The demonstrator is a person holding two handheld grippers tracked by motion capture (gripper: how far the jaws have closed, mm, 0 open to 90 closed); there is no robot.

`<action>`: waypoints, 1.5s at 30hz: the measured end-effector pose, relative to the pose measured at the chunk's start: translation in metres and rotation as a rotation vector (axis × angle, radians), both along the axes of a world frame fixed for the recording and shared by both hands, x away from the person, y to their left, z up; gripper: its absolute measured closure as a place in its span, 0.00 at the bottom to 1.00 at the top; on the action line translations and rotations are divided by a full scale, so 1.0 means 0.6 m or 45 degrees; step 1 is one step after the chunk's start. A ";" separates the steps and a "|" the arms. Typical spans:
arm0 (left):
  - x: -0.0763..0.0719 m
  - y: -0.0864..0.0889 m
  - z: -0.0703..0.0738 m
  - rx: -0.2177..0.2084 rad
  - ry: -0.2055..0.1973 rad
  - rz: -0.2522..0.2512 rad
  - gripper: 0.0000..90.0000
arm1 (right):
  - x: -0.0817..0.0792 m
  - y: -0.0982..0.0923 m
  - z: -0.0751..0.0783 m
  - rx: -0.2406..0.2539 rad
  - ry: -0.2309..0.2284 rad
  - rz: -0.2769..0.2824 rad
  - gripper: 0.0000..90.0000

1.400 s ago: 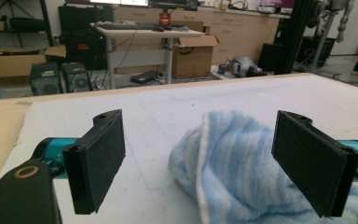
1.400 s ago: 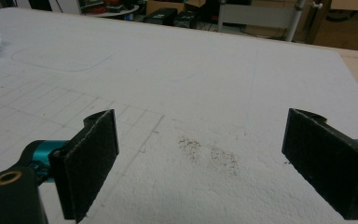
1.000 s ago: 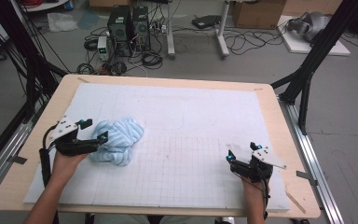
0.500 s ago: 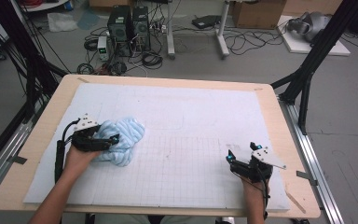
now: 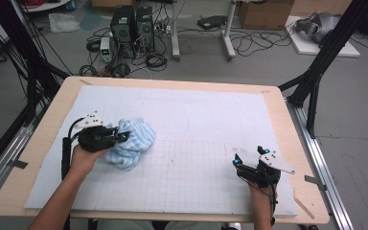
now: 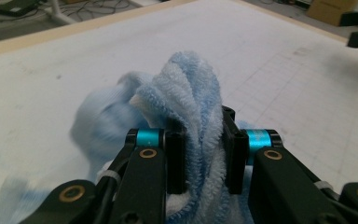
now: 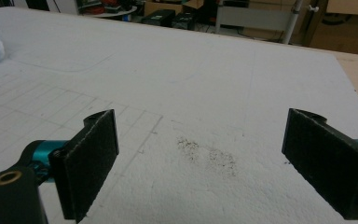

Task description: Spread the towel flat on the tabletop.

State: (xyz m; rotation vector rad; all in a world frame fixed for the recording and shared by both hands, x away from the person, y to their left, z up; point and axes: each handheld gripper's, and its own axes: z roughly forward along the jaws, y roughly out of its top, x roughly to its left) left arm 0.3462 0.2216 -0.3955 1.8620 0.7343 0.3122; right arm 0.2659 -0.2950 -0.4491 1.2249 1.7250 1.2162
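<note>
At left of the frame, the left gripper (image 6: 200, 161), jaws just closing, clamps a bunched blue towel (image 6: 191, 102) fold standing upright; the right gripper (image 7: 200, 163) gapes wide over the mat.

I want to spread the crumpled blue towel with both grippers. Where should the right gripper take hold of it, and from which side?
The left gripper already pinches a raised fold on the towel at its left side. The open right gripper would probably best take the bulging fold on the towel's opposite, right-hand edge, coming low across the mat from the right, since that side faces it unobstructed.
</note>
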 end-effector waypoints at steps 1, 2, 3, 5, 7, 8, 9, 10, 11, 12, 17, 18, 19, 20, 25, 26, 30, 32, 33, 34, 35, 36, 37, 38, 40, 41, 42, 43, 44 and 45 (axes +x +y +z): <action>-0.001 -0.007 0.008 -0.005 -0.008 -0.022 0.84 | 0.000 0.000 0.000 0.000 0.000 0.000 0.11; -0.001 -0.013 0.015 -0.016 -0.020 -0.039 0.84 | -0.001 -0.001 0.000 0.005 0.001 0.002 0.11; -0.002 -0.022 0.023 -0.027 -0.032 -0.058 0.84 | -0.001 -0.001 0.000 0.005 -0.004 0.003 0.11; -0.003 -0.035 0.034 -0.047 -0.042 -0.091 0.84 | -0.001 -0.001 0.000 0.003 -0.008 0.000 0.11; -0.004 -0.050 0.046 -0.054 -0.062 -0.122 0.84 | -0.001 -0.001 0.000 0.006 -0.008 0.000 0.11; -0.005 -0.057 0.051 -0.057 -0.067 -0.138 0.84 | -0.001 -0.001 0.000 0.006 -0.006 0.002 0.11; -0.005 -0.064 0.056 -0.070 -0.072 -0.152 0.84 | -0.001 -0.001 0.000 0.006 -0.014 0.001 0.11; -0.005 -0.071 0.061 -0.079 -0.071 -0.170 0.84 | -0.001 -0.001 0.000 0.006 -0.014 0.001 0.11; -0.005 -0.078 0.065 -0.083 -0.076 -0.185 0.84 | -0.001 -0.002 0.000 0.012 -0.010 0.002 0.11; -0.006 -0.084 0.070 -0.084 -0.080 -0.199 0.84 | -0.001 -0.002 0.000 0.012 -0.010 0.002 0.11; -0.006 -0.116 0.090 -0.112 -0.095 -0.258 0.84 | -0.002 -0.002 0.000 0.022 -0.007 0.000 0.11; -0.006 -0.122 0.092 -0.123 -0.094 -0.268 0.84 | -0.002 -0.002 0.000 0.022 -0.007 0.000 0.11; -0.006 -0.128 0.095 -0.135 -0.094 -0.285 0.84 | -0.002 -0.002 0.000 0.023 -0.005 -0.001 0.11; -0.005 -0.132 0.098 -0.144 -0.095 -0.298 0.84 | -0.002 -0.002 0.000 0.023 -0.005 -0.001 0.11; -0.005 -0.150 0.114 -0.228 -0.113 -0.341 0.84 | -0.001 -0.002 0.000 0.020 -0.005 0.001 0.11; -0.005 -0.153 0.118 -0.243 -0.108 -0.348 0.84 | -0.001 -0.002 0.000 0.016 -0.001 0.000 0.11; -0.003 -0.164 0.136 -0.264 -0.119 -0.370 0.84 | -0.001 -0.002 0.000 0.013 -0.003 -0.001 0.11; -0.002 -0.172 0.145 -0.276 -0.125 -0.383 0.84 | 0.000 -0.002 0.000 0.010 -0.007 0.000 0.11; -0.002 -0.178 0.150 -0.280 -0.125 -0.395 0.84 | -0.001 -0.002 0.000 0.012 -0.004 -0.002 0.11; -0.001 -0.184 0.154 -0.274 -0.130 -0.406 0.84 | -0.001 -0.002 0.000 0.014 -0.003 -0.002 0.11; -0.001 -0.190 0.158 -0.285 -0.130 -0.418 0.84 | -0.001 -0.003 0.000 0.014 -0.002 0.000 0.11; -0.001 -0.196 0.162 -0.293 -0.133 -0.433 0.84 | -0.001 -0.003 0.000 0.013 0.000 0.000 0.11; -0.001 -0.202 0.167 -0.303 -0.141 -0.437 0.84 | -0.001 -0.003 0.000 0.014 0.000 0.000 0.11; -0.001 -0.206 0.172 -0.309 -0.150 -0.444 0.84 | -0.001 -0.003 0.000 0.016 0.001 0.000 0.11; 0.003 -0.211 0.181 -0.274 -0.190 -0.428 0.84 | -0.001 -0.003 0.000 0.017 0.001 0.000 0.11; 0.009 -0.212 0.182 -0.264 -0.189 -0.409 0.84 | -0.001 -0.003 0.000 0.019 0.001 0.001 0.11; 0.015 -0.212 0.180 -0.264 -0.179 -0.395 0.84 | -0.001 -0.003 0.000 0.016 0.001 0.000 0.11; 0.023 -0.210 0.175 -0.250 -0.165 -0.380 0.84 | -0.001 -0.003 0.000 0.016 0.001 0.000 0.11; 0.030 -0.210 0.170 -0.233 -0.145 -0.363 0.84 | -0.001 -0.002 0.000 0.015 0.000 0.001 0.11; 0.039 -0.209 0.163 -0.206 -0.134 -0.345 0.84 | -0.001 -0.003 0.000 0.014 -0.001 0.001 0.11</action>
